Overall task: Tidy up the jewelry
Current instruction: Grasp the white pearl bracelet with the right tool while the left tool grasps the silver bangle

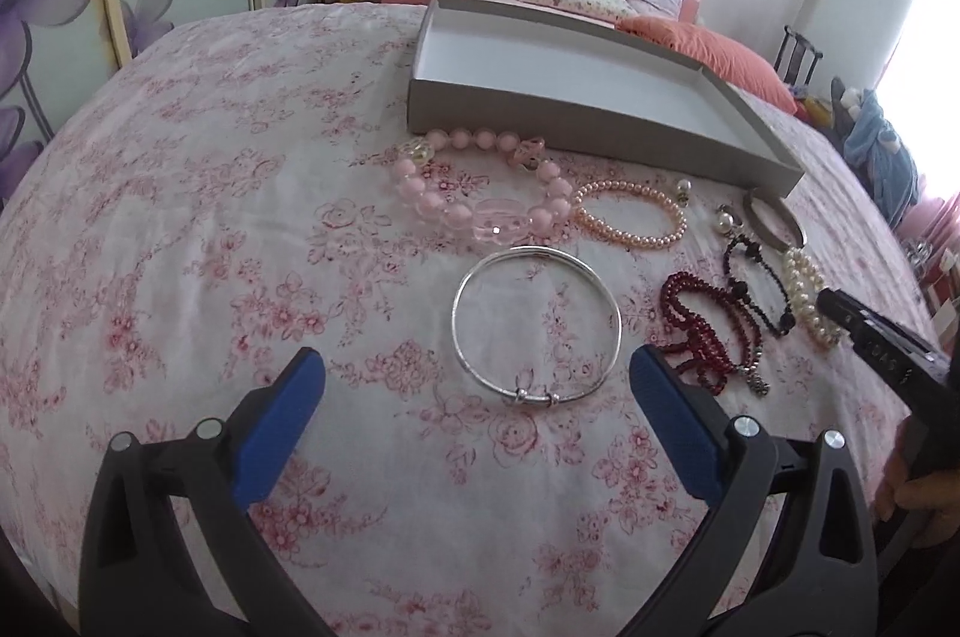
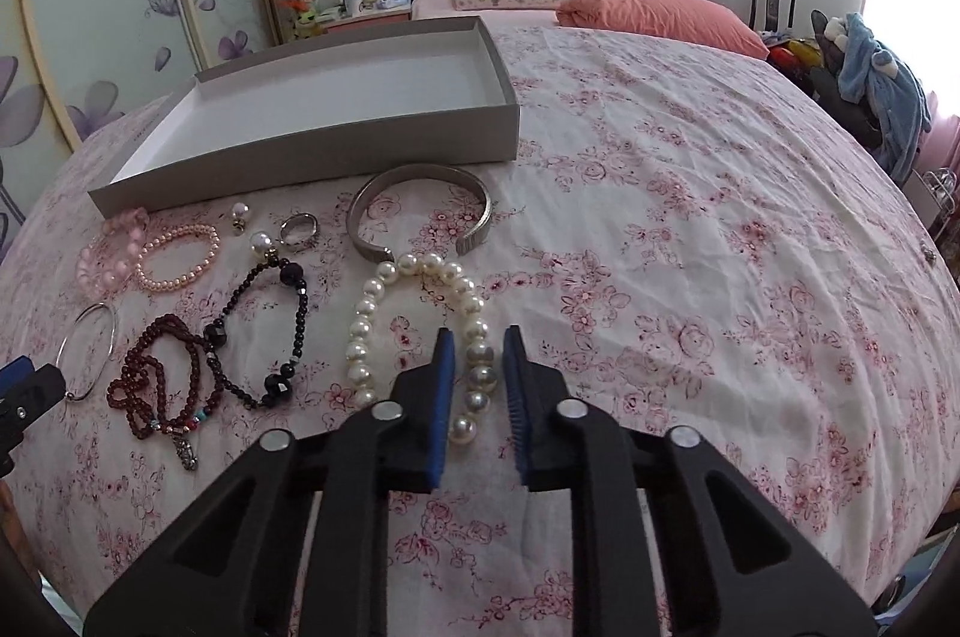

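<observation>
Jewelry lies on a pink floral bedspread in front of an empty grey tray (image 1: 540, 121) (image 2: 300, 169). My left gripper (image 1: 477, 361) hangs open just above the near part of a silver bangle (image 1: 528, 250), with a blue pad on each side of it. My right gripper (image 2: 478, 343) has its blue pads closed in on the right side of a white pearl bracelet (image 2: 360, 337), and several pearls sit between them. In the left wrist view the right gripper (image 1: 831, 301) reaches that white pearl bracelet (image 1: 804, 277) from the right edge.
Between the two grippers lie a dark red bead string (image 2: 144, 367) and a black bead bracelet (image 2: 282, 379). Nearer the tray are a pink bead bracelet (image 1: 420, 199), a small pink pearl bracelet (image 1: 630, 235), a metal cuff (image 2: 420, 175) and a ring (image 2: 298, 229). Pillows lie beyond the tray.
</observation>
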`<state>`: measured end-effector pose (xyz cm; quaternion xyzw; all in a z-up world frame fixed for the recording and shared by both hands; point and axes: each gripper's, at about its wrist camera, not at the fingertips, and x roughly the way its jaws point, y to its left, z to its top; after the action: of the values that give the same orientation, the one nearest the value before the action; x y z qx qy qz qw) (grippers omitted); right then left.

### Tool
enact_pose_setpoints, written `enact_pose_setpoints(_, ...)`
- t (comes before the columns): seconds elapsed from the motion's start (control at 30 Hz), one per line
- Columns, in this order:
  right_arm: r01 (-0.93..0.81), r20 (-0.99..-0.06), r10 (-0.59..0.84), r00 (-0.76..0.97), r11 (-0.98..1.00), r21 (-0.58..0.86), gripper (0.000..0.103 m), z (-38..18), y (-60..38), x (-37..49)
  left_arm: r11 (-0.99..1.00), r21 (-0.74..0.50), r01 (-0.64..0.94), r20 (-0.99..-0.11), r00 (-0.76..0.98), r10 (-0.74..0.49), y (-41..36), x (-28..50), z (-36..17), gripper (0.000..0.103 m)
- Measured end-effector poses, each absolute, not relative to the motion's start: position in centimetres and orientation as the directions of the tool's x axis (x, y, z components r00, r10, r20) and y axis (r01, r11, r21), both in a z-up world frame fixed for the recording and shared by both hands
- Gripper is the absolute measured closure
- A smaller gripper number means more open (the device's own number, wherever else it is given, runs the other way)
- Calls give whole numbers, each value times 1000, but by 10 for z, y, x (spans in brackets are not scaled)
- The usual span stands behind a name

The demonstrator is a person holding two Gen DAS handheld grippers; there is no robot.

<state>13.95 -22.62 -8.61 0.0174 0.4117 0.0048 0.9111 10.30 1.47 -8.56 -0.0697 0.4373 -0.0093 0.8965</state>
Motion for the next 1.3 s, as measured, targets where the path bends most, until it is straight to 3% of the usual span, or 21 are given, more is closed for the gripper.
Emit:
enact_pose_setpoints(0.7, -5, -746, 46, 664, 998, 57, 92, -85, -228, 142, 1000, 10, -18, -811, 585, 19, -18, 141, -93, 10)
enact_pose_setpoints(1.0, -6, -745, 60, 665, 997, 75, 92, -86, -230, 142, 1000, 6, 0, -796, 606, 5, -23, 141, -90, 32)
enact_pose_setpoints(1.3, -6, -744, 59, 665, 997, 74, 92, -87, -231, 142, 1000, 13, 2, -795, 606, 9, -27, 141, -90, 33)
